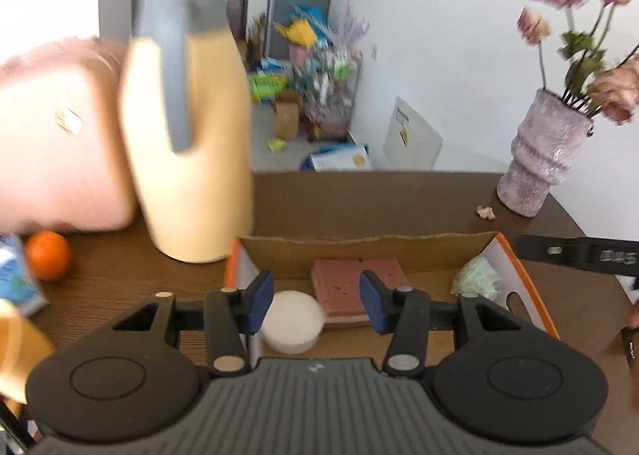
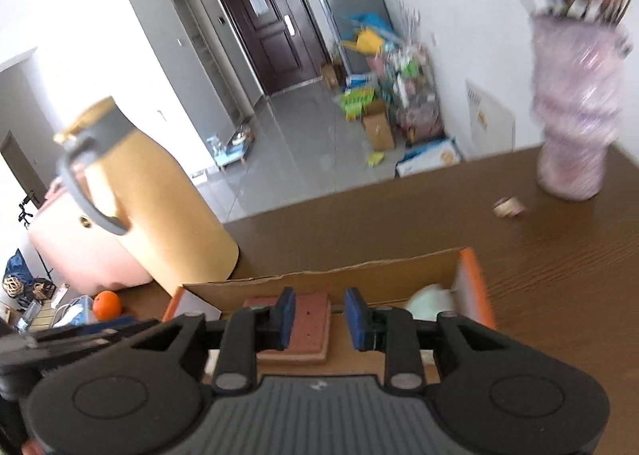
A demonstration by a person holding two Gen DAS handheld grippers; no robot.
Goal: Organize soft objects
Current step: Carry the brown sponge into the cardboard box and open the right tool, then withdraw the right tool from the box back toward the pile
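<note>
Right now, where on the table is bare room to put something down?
Bare wood lies behind the cardboard box, between the yellow jug and the pink vase, with only a small scrap near the vase. It is crowded left of the jug: pink case, orange. Inside the box, free floor remains around the sponges.

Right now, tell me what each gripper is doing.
Left gripper: open, holding nothing, above the white round sponge in the cardboard box.
Right gripper: open, holding nothing, above the pink sponge.
</note>
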